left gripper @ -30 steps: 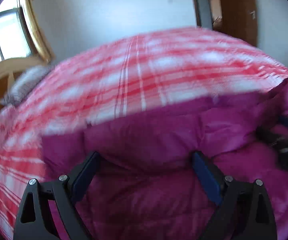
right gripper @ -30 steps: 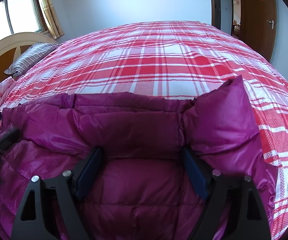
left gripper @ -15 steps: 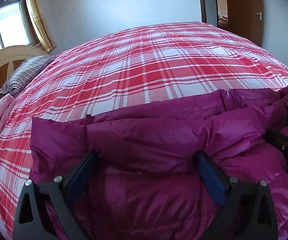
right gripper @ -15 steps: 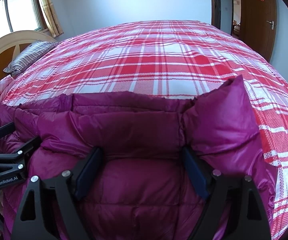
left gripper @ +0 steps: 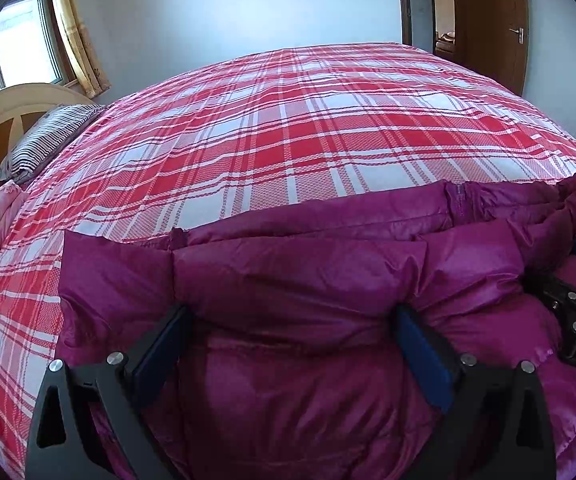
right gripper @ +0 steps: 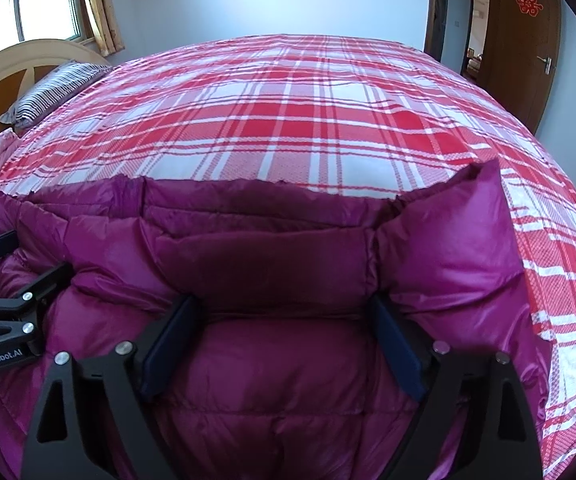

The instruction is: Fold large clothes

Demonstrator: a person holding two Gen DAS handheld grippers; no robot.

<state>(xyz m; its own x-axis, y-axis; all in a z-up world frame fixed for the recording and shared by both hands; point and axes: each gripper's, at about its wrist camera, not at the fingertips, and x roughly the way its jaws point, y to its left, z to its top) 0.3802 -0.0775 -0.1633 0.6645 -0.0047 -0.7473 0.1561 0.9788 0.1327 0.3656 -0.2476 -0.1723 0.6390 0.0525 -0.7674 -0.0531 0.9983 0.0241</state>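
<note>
On the bed point(left gripper: 327, 128) with the red plaid cover, near its front edge, a magenta down jacket point(left gripper: 307, 280) is laid out, puffy and partly doubled over on itself. Both claws are set on it side by side, pointed downward. A fold step appears to be in hand, or just placed: a thick quilted band is seen straddled by each claw.

Left claw point(left gripper: 288, 332): jaws spread about as wide as they go, having just been opening; the padded band lies between the blue pads, which are seen at its sides, though no pinch is evident. Read as released, not clamped.

Right claw point(right gripper: 284, 328): jaws also wide and just been opening further; jacket bulk sits between them, pads beside it, no squeeze visible. An upturned flap point(right gripper: 467, 232) of the jacket stands to its right, not flattened.

Next move, as judged: claws to be lifted clear, then a fresh edge, likely the raised flap or a side, to be gripped and brought over. Slippery, springy fill is expected to rebound, so pressing down may be needed.

A striped pillow point(left gripper: 48, 136) lies far left.
</note>
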